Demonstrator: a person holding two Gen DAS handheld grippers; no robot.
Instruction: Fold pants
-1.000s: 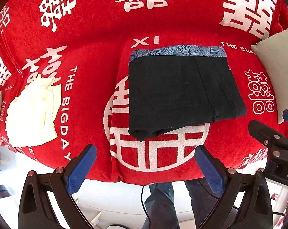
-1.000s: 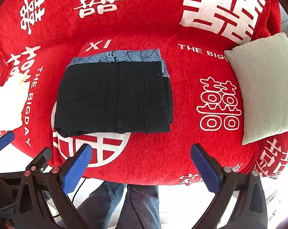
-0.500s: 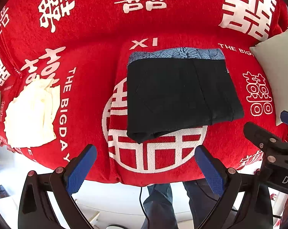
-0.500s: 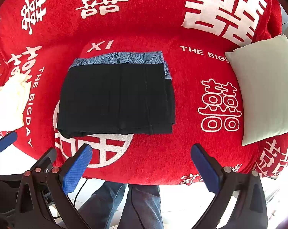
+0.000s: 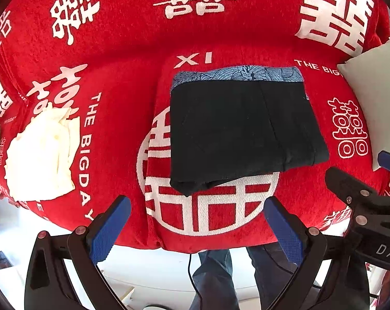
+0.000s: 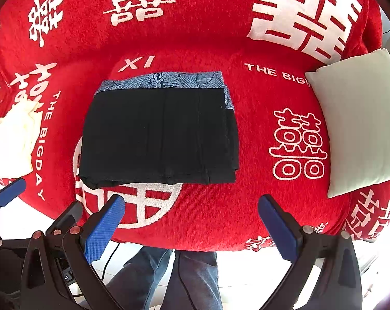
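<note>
Left wrist view: left claw spread wide, empty. Pants folded flat, just ahead. Right claw spread too. Looks done; if tidying, press edges softly, no tugging.

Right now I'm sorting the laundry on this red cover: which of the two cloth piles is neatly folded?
The black pants with the blue patterned band, lying flat and rectangular at centre; the cream cloth lies crumpled to their left.
</note>
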